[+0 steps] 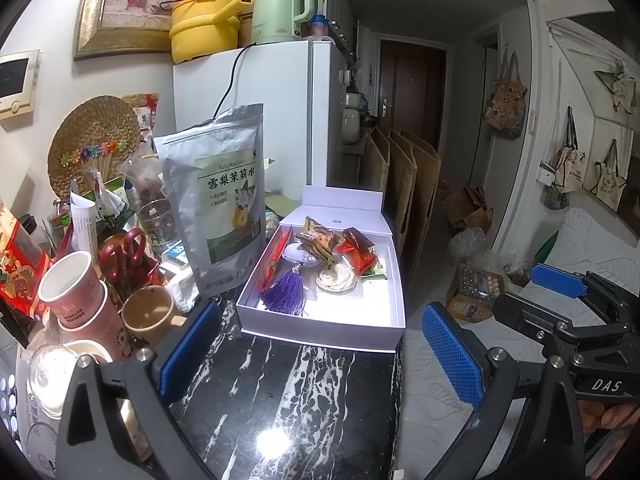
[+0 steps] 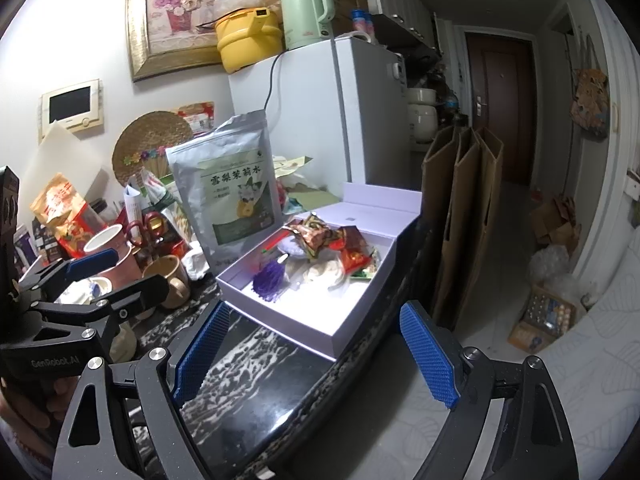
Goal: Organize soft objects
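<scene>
An open white box (image 1: pixel 320 330) (image 2: pixel 280 320) sits on the black marble table. Inside lie a purple tassel (image 1: pixel 285 292) (image 2: pixel 271 280), a lilac sachet (image 1: pixel 296 254), a brown patterned pouch (image 1: pixel 320 238) (image 2: pixel 316 236), red packets (image 1: pixel 360 250) (image 2: pixel 352 248) and a cream round piece (image 1: pixel 338 280). My left gripper (image 1: pixel 320 356) is open and empty, short of the box's front wall. My right gripper (image 2: pixel 316 360) is open and empty at the table's right edge, also short of the box. Each gripper shows at the side of the other's view.
A silver tea pouch (image 1: pixel 224 196) (image 2: pixel 232 188) stands just left of the box. Paper cups (image 1: pixel 76 292), a tan mug (image 1: pixel 150 314), scissors (image 1: pixel 124 252) and snack bags crowd the table's left. A white fridge (image 1: pixel 280 112) stands behind. Brown paper bags (image 2: pixel 460 216) stand on the floor to the right.
</scene>
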Demonstrator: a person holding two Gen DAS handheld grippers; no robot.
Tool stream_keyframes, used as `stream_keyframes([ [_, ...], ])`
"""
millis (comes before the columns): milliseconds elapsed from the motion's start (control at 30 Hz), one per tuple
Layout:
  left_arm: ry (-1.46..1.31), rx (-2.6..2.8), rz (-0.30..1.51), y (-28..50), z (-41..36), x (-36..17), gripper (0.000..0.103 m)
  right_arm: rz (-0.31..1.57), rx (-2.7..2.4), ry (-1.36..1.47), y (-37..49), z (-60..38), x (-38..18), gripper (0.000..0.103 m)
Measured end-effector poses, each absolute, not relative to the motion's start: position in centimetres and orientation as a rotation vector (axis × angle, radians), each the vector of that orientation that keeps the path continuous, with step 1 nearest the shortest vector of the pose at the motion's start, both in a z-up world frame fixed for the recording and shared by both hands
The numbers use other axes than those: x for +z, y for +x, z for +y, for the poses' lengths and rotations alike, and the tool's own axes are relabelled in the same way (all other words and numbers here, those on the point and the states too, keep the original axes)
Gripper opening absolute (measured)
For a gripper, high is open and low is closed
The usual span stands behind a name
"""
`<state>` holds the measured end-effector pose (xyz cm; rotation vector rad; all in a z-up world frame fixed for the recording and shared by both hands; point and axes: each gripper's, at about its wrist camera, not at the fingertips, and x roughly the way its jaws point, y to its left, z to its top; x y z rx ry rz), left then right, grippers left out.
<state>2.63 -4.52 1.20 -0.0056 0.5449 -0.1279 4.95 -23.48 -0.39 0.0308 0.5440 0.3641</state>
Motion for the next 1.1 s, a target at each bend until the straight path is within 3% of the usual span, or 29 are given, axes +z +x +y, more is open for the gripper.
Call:
stream_keyframes([
  [1100, -0.016, -0.178, 0.514, 1.5, -4.9, 2.0, 0.102, 0.497, 0.295, 0.004, 2.7, -23.8, 1.3, 0.088],
])
